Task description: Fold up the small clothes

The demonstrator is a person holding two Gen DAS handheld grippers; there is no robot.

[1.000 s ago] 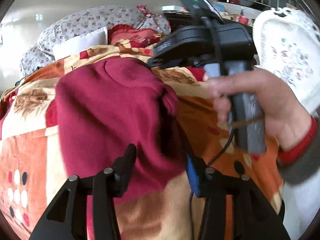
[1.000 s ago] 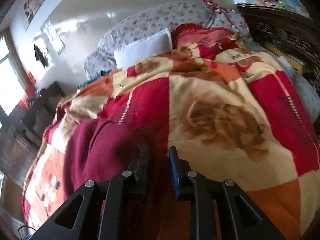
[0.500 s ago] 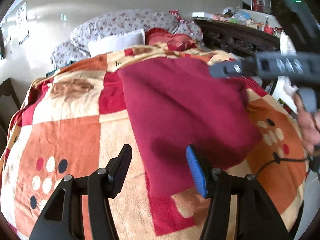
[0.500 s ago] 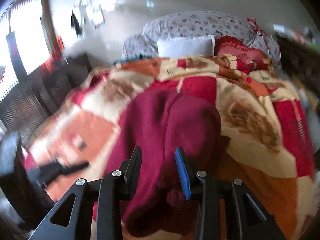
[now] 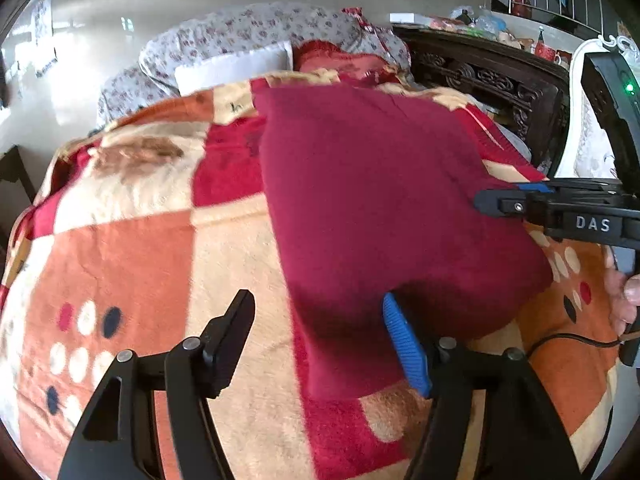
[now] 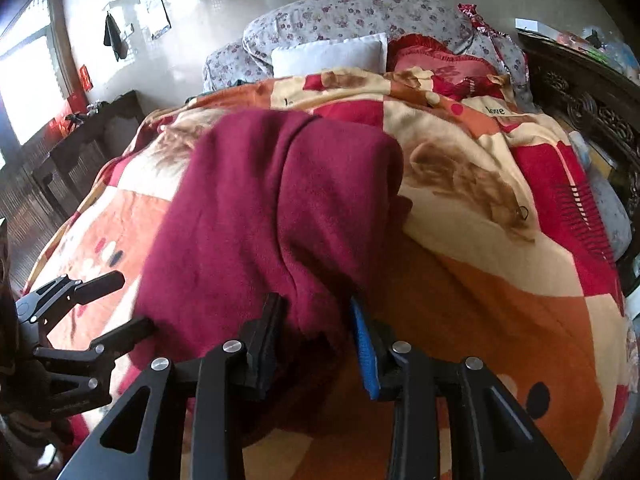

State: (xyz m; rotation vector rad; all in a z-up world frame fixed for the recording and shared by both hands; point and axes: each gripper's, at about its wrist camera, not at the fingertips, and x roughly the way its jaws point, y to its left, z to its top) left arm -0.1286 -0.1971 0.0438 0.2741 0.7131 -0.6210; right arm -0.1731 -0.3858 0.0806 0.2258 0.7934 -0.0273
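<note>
A dark red fleece garment (image 5: 372,208) lies folded flat on the patterned blanket (image 5: 132,264). My left gripper (image 5: 320,340) is open at the garment's near edge, with cloth between its fingers but not pinched. The right gripper shows at the right in this view (image 5: 516,200), over the garment's right side. In the right wrist view the garment (image 6: 272,216) bulges up in front of my right gripper (image 6: 318,340), which is open, with cloth lying loose between its fingers. The left gripper (image 6: 108,304) shows at lower left there.
The bed's blanket (image 6: 500,264) is orange, cream and red. A white pillow (image 6: 328,54), a floral quilt (image 6: 360,12) and a red cushion (image 6: 432,60) lie at the head. A dark carved wooden frame (image 5: 480,76) runs along the right. Dark furniture (image 6: 80,152) stands at the left.
Both grippers have opened and let go of the red garment. It has dropped from a lifted bunch to lie flat on the blanket. Both grippers drew back to its near edge.
</note>
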